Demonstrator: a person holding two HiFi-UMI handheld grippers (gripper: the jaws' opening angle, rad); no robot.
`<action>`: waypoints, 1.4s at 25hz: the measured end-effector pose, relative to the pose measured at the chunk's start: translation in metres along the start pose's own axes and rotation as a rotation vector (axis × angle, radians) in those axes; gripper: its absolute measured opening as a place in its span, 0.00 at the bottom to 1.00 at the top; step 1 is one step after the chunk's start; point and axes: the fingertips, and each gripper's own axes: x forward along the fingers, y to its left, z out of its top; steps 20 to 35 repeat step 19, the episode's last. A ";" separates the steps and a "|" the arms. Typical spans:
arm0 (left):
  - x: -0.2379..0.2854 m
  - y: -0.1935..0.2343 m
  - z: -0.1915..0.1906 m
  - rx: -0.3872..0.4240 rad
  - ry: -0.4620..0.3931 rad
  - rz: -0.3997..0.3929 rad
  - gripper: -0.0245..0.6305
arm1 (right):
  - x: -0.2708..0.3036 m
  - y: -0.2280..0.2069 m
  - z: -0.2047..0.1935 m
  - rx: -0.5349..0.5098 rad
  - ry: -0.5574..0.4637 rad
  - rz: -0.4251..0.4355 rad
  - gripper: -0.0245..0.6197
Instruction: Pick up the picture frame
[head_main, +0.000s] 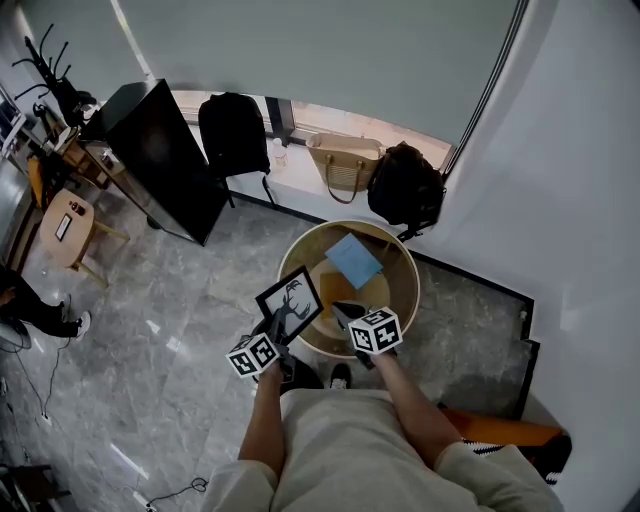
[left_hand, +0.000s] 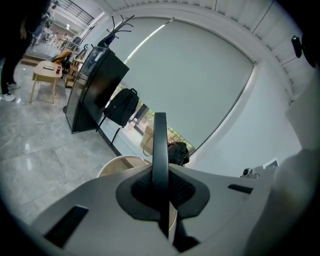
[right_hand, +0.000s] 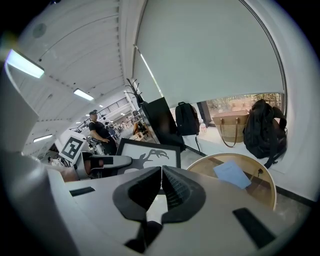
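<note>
Picture frame (head_main: 291, 300): black border, white print with dark stag silhouette, raised and tilted, at nine o'clock of the round table (head_main: 405, 300).

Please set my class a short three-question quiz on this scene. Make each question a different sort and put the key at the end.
1. Multiple choice: which hand's tool holds the picture frame? A the left, B the right, C neither.
2. True or false: the right gripper is closed on the blue sheet.
3. Short answer: what does the blue sheet lie on?

Key
1. A. The left gripper is clamped on the frame's edge.
2. False. Its jaws are together with nothing between them.
3. The round wooden table.
</note>
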 end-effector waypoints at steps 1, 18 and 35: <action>0.000 0.000 0.000 -0.002 -0.001 0.000 0.08 | -0.001 -0.001 -0.001 0.002 0.001 -0.003 0.09; -0.007 0.006 -0.003 -0.020 -0.014 0.000 0.08 | -0.003 -0.001 -0.007 0.009 0.004 -0.020 0.09; -0.008 0.007 -0.002 -0.018 -0.014 0.001 0.08 | -0.003 -0.001 -0.007 0.009 0.004 -0.021 0.09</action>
